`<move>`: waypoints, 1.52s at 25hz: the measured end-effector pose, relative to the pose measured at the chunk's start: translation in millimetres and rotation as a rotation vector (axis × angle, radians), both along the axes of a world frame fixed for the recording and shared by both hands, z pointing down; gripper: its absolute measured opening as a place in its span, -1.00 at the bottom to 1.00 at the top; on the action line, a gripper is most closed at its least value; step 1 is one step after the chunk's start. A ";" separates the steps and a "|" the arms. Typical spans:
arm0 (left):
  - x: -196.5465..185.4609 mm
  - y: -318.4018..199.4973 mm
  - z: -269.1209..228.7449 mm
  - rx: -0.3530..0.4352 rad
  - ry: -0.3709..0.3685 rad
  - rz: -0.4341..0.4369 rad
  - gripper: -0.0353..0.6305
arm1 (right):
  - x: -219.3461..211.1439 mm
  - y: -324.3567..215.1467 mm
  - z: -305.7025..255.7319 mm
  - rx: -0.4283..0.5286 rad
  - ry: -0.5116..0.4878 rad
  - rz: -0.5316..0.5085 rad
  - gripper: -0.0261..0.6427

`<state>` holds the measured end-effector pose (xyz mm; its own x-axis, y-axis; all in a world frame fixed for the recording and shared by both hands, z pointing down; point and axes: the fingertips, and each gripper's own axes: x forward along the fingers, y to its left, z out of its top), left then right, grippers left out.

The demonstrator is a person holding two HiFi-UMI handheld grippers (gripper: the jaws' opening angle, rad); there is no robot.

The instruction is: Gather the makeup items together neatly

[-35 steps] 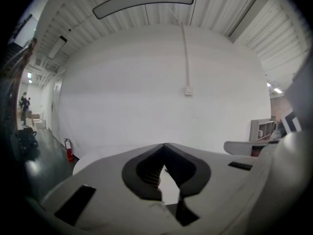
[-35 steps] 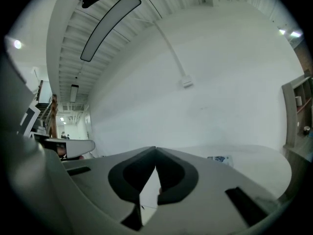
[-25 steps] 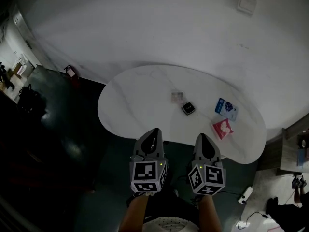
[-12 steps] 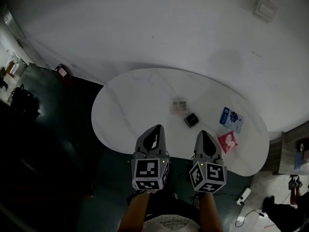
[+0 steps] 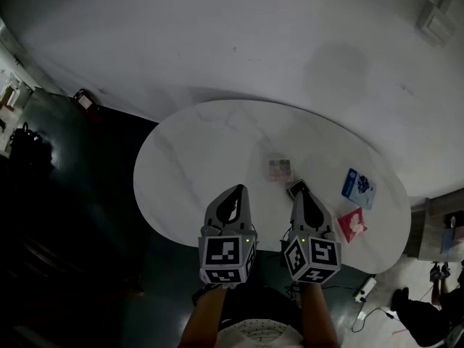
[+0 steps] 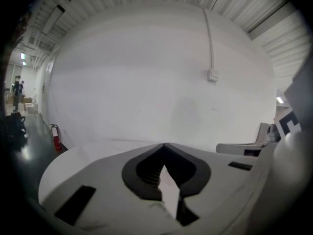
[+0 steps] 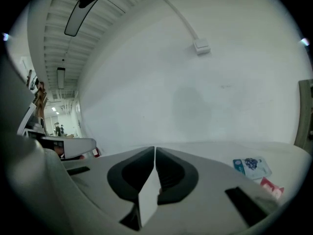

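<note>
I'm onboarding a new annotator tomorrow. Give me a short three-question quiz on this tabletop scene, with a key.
1. True or false: the left tool grips a makeup item.
2. Which item lies closest to the right tool in the head view? A) blue packet B) black compact C) red packet
3. How many items lie on the white table?

Key:
1. False; its jaws are shut on nothing.
2. B.
3. Four: the small palette, the black compact, the blue packet and the red packet.
</note>
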<state>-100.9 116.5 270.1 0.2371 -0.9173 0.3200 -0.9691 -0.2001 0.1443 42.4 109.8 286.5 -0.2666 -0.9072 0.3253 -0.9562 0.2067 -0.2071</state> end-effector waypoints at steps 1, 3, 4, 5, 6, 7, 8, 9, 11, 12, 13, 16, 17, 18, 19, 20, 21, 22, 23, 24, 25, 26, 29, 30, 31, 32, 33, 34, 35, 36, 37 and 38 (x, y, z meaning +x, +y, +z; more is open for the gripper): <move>-1.7 -4.0 2.9 -0.006 0.003 0.003 -0.86 | -2.8 -4.4 2.6 -0.007 0.004 0.001 -0.86; -3.5 -12.2 8.3 -0.014 0.006 0.014 -0.86 | -7.3 -12.7 7.6 -0.019 0.008 0.004 -0.86; -4.0 -16.6 11.0 -0.018 0.008 0.020 -0.86 | -9.1 -16.7 10.4 -0.026 0.008 0.006 -0.86; -4.2 -20.8 14.1 -0.024 0.011 0.024 -0.86 | -10.7 -19.9 13.8 -0.034 0.008 0.007 -0.86; -4.1 -24.3 17.6 -0.030 0.016 0.027 -0.86 | -11.9 -22.0 17.8 -0.043 0.009 0.006 -0.86; -3.3 -27.3 21.1 -0.035 0.022 0.030 -0.86 | -12.4 -23.0 22.3 -0.054 0.011 0.004 -0.86; -1.8 -29.6 24.8 -0.041 0.026 0.034 -0.86 | -12.1 -23.1 27.4 -0.066 0.015 0.003 -0.86; 0.4 -31.3 28.9 -0.048 0.028 0.040 -0.86 | -11.0 -22.8 32.8 -0.079 0.019 0.003 -0.86; 6.2 -33.0 38.2 -0.066 0.028 0.053 -0.86 | -7.6 -21.9 43.1 -0.100 0.015 0.005 -0.86; 9.0 -33.3 43.1 -0.077 0.027 0.059 -0.86 | -5.7 -21.6 47.2 -0.109 0.010 0.006 -0.86; 11.3 -33.7 47.8 -0.089 0.026 0.063 -0.85 | -4.0 -21.6 50.6 -0.117 0.006 0.008 -0.86; 17.2 -37.5 57.0 -0.114 0.023 0.072 -0.85 | 0.7 -24.9 57.5 -0.134 0.003 0.011 -0.86; 19.8 -39.3 58.9 -0.120 0.022 0.076 -0.85 | 2.8 -26.9 59.2 -0.138 0.004 0.012 -0.86; 22.6 -41.0 60.7 -0.126 0.020 0.078 -0.86 | 5.3 -29.3 60.9 -0.144 0.003 0.011 -0.85; 25.4 -42.8 62.8 -0.132 0.016 0.081 -0.85 | 7.8 -32.2 62.6 -0.148 0.001 0.008 -0.85; 28.1 -44.7 65.0 -0.139 0.013 0.083 -0.85 | 10.0 -35.7 64.0 -0.150 -0.004 0.004 -0.85; 30.7 -46.9 67.3 -0.144 0.009 0.086 -0.85 | 12.1 -39.5 65.4 -0.151 -0.011 -0.002 -0.85; 33.2 -49.3 69.4 -0.149 0.005 0.090 -0.85 | 14.1 -43.4 66.9 -0.152 -0.017 -0.008 -0.85; 35.9 -52.1 71.1 -0.152 0.002 0.094 -0.85 | 16.3 -47.5 68.3 -0.156 -0.021 -0.014 -0.84; 39.0 -55.1 72.9 -0.154 -0.002 0.098 -0.85 | 18.7 -52.0 69.6 -0.161 -0.023 -0.021 -0.82; 42.3 -57.9 75.9 -0.161 -0.009 0.102 -0.85 | 21.2 -56.8 70.7 -0.166 -0.026 -0.029 -0.81; 45.8 -60.3 79.7 -0.171 -0.016 0.107 -0.85 | 23.5 -61.4 72.1 -0.171 -0.030 -0.037 -0.81; 59.7 -67.2 90.5 -0.202 -0.034 0.137 -0.86 | 29.4 -72.5 79.9 -0.189 -0.045 -0.058 -0.81; 64.5 -69.2 94.1 -0.210 -0.038 0.148 -0.86 | 30.9 -75.4 82.9 -0.196 -0.049 -0.065 -0.81; 68.5 -71.3 97.7 -0.218 -0.042 0.156 -0.86 | 32.1 -78.2 85.6 -0.202 -0.049 -0.074 -0.81; 71.7 -73.9 101.0 -0.224 -0.047 0.162 -0.86 | 33.2 -81.3 88.1 -0.208 -0.047 -0.083 -0.80; 74.0 -76.8 104.2 -0.229 -0.053 0.165 -0.86 | 34.2 -84.5 90.5 -0.213 -0.044 -0.093 -0.80; 75.5 -79.7 107.2 -0.236 -0.060 0.166 -0.86 | 35.1 -87.5 93.0 -0.219 -0.039 -0.105 -0.80; 76.2 -82.5 110.1 -0.243 -0.066 0.165 -0.86 | 35.9 -90.4 95.6 -0.227 -0.036 -0.118 -0.80; 76.6 -85.1 113.0 -0.251 -0.072 0.163 -0.86 | 36.7 -93.2 98.3 -0.236 -0.032 -0.134 -0.80; 77.0 -87.5 116.0 -0.260 -0.076 0.162 -0.86 | 37.3 -95.9 101.2 -0.246 -0.029 -0.152 -0.80; 77.4 -89.7 118.9 -0.269 -0.081 0.163 -0.85 | 37.6 -98.4 104.2 -0.258 -0.023 -0.172 -0.80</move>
